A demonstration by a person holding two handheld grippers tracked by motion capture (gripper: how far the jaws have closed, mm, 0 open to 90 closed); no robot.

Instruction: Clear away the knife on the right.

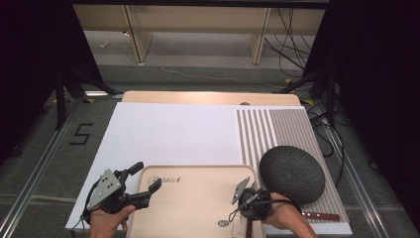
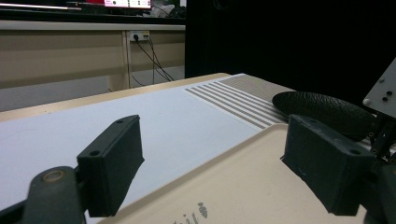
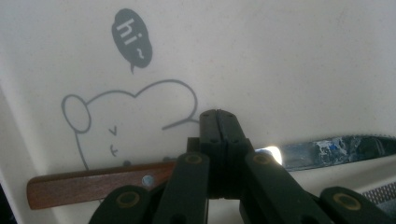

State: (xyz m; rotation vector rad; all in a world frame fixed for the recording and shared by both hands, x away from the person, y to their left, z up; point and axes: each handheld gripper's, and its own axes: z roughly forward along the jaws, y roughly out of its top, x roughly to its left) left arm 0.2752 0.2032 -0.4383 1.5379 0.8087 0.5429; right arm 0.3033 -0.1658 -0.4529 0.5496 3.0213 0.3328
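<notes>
Wooden-handled knife is lying along the near edge of the beige tray, and the right gripper, jaws pressed together, is hovering right over it. Left gripper is gaping wide at the tray's far-left corner. Grasping likely calls for opening first.

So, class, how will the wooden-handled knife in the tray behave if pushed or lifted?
Probably stiff: the knife has a blade that runs straight. Flat on the smooth tray, it would likely slide, not roll. The thicker wooden handle looks easier to grip than the thin blade.
</notes>
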